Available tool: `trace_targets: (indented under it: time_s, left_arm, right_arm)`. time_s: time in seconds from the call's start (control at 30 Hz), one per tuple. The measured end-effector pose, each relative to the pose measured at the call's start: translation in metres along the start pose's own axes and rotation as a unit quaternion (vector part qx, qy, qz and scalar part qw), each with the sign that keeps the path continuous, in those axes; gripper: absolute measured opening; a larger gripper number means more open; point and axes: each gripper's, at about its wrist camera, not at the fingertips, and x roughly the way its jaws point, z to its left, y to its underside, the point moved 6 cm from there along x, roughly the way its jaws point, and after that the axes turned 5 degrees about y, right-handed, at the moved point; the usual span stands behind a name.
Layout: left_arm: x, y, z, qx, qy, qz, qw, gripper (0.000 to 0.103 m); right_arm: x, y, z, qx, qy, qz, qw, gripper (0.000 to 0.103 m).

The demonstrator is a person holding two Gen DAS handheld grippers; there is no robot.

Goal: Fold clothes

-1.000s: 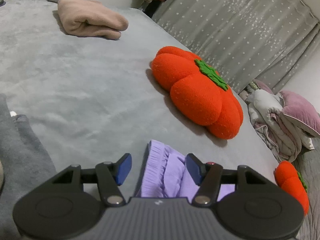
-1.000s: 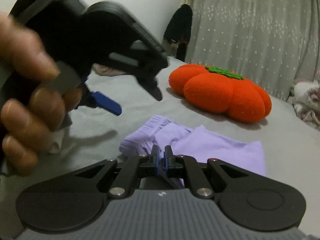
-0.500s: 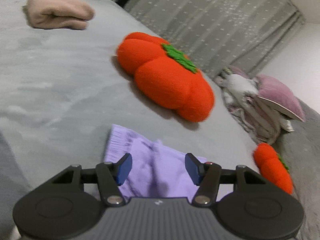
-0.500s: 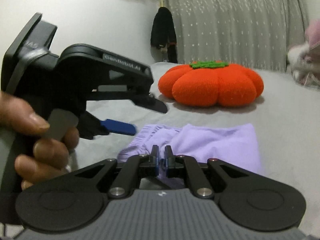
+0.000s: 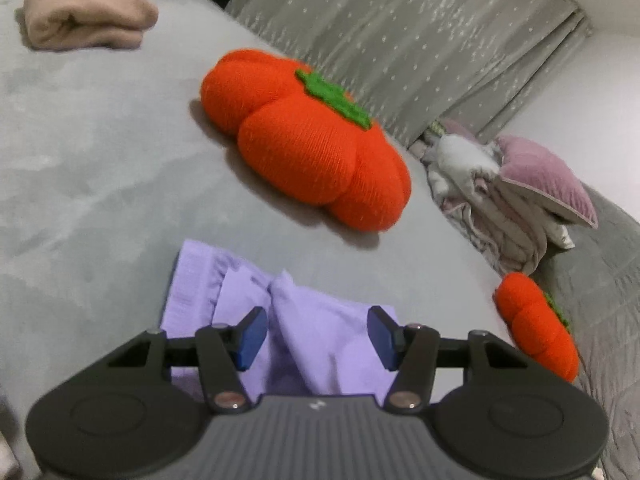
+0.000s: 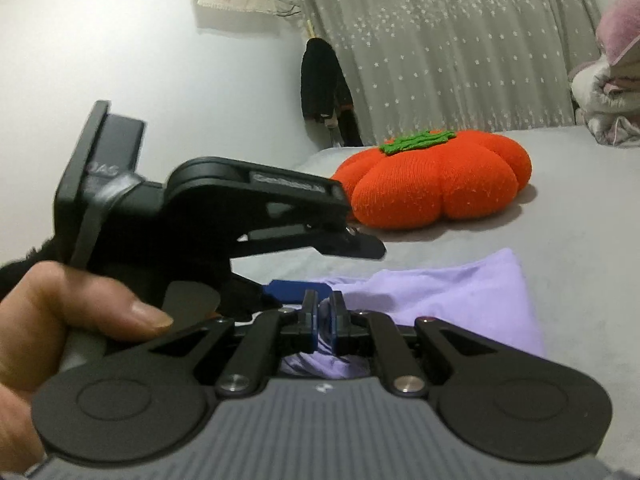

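A purple piece of clothing (image 5: 320,332) lies on the grey bed (image 5: 100,168), partly folded, with a frilly band at its left end. It is close in front of both grippers.

The left gripper (image 5: 317,334) hangs over the purple cloth. Its jaws have just been closing a little, but they are partly open and the blue pads do not press the cloth. A raised fold of cloth sits between them.

The right gripper (image 6: 324,320) has its jaws almost shut, with only a thin gap. Purple cloth shows right under them, but I cannot tell if they pinch it.

In the right wrist view a hand (image 6: 60,332) holds the left gripper by its handle, just beside the right one.

A big orange pumpkin pillow (image 5: 308,148) sits on the bed behind the purple cloth. A small pumpkin pillow (image 5: 536,328) lies off to the right. A folded pink cloth (image 5: 84,16) rests far back on the bed.
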Motion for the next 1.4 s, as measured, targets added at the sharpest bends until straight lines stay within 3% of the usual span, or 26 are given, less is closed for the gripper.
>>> trace_targets:
  time_s: [0.27,0.43,0.53,0.57,0.6,0.73,1.17,1.4]
  left_arm:
    - [0.024,0.006,0.01,-0.011,0.011,0.038,0.9992,0.048]
    - [0.039,0.014,0.016,-0.007,-0.001,0.06,0.9982,0.045]
    - [0.04,0.014,0.016,0.007,-0.007,0.056,0.9984,0.028]
    - [0.041,0.015,0.016,0.012,-0.009,0.054,0.9984,0.015]
    - [0.039,0.014,0.017,0.015,-0.014,0.045,0.9988,0.01]
    - [0.029,0.005,0.014,0.03,-0.006,-0.002,0.9995,0.007]
    - [0.007,-0.015,0.028,0.054,-0.047,-0.048,0.9963,0.005]
    - [0.012,-0.013,0.047,0.04,-0.07,-0.029,0.9963,0.007]
  right_arm:
    - [-0.002,0.008,0.0,0.006,-0.029,0.01,1.0,0.01]
    - [-0.005,0.01,-0.003,0.005,-0.034,0.024,0.999,0.01]
    - [-0.009,0.009,-0.002,0.004,-0.041,0.023,0.999,0.01]
    - [-0.009,0.01,-0.002,0.006,-0.041,0.024,0.999,0.01]
    - [-0.009,0.011,-0.001,0.008,-0.042,0.024,0.999,0.01]
    - [-0.011,0.012,0.001,0.005,-0.039,0.02,0.999,0.01]
    - [-0.001,0.012,0.02,0.003,-0.054,0.029,0.998,0.01]
    - [0.014,0.025,0.025,0.001,-0.045,0.068,0.997,0.01]
